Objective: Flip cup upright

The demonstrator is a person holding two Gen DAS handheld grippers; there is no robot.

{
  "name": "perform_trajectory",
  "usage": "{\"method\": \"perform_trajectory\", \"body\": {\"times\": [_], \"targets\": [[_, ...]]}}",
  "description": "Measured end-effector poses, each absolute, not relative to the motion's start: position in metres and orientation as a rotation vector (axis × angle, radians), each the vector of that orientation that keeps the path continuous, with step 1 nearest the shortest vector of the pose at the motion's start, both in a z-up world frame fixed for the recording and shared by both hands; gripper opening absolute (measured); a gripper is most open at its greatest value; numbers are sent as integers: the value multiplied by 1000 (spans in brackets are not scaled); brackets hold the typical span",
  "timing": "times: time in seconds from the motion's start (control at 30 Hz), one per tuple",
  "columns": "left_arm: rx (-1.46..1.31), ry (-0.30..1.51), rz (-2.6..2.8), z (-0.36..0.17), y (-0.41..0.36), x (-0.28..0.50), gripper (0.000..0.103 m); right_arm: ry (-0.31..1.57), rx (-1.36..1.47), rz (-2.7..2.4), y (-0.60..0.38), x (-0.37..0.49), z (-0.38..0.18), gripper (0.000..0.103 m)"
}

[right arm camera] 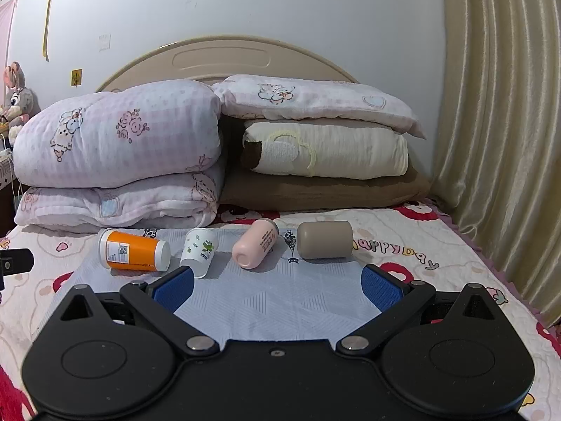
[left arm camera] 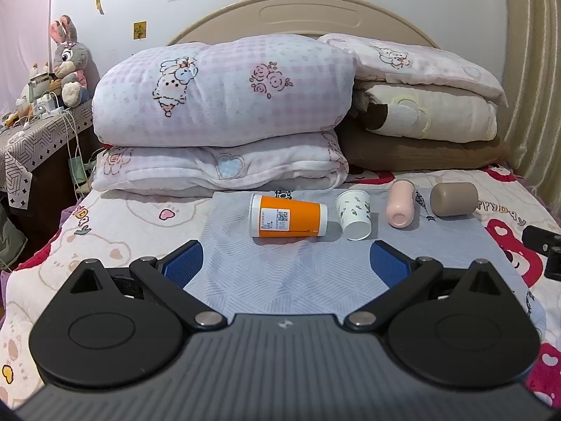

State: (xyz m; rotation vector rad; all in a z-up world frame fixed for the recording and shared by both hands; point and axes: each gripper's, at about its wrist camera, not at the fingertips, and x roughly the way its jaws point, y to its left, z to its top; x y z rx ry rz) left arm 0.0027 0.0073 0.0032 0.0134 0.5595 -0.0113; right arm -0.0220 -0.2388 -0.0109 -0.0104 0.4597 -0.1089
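Several cups lie on their sides in a row on a grey-blue mat [left arm camera: 280,273] on the bed: an orange cup [left arm camera: 288,215] [right arm camera: 135,251], a white paper cup with green print [left arm camera: 354,213] [right arm camera: 199,251], a pink cup [left arm camera: 400,203] [right arm camera: 255,247] and a taupe cup [left arm camera: 454,199] [right arm camera: 324,239]. My left gripper [left arm camera: 285,263] is open and empty, a little short of the orange and white cups. My right gripper [right arm camera: 278,286] is open and empty, short of the pink and taupe cups.
Folded pink quilts [left arm camera: 224,112] and stacked pillows [right arm camera: 326,154] lie against the headboard behind the cups. A bedside table [left arm camera: 38,129] with a plush rabbit and cables stands at the left. Curtains [right arm camera: 498,140] hang at the right. The other gripper's tip [left arm camera: 543,249] shows at the right edge.
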Motion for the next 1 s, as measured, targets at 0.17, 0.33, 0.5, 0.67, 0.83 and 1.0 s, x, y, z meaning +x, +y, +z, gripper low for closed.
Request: {"method": "perform_trajectory", "body": {"times": [0.17, 0.33, 0.5, 0.67, 0.83, 1.0], "targets": [[21, 564, -16, 4, 5, 5, 103, 464, -12, -109, -238, -21, -12, 103], [26, 564, -17, 1, 4, 3, 103, 463, -13, -109, -238, -21, -11, 103], [15, 569, -19, -2, 3, 3, 103, 463, -12, -109, -239, -21, -12, 103], [13, 598, -12, -8, 1, 5, 103, 473, -15, -104, -239, -21, -13, 103], [-3, 606, -21, -10, 4, 4, 103, 475, -22, -102, -237, -21, -12, 103], [5, 607, -19, -9, 6, 5, 103, 478, -21, -103, -236, -20, -13, 103]]}}
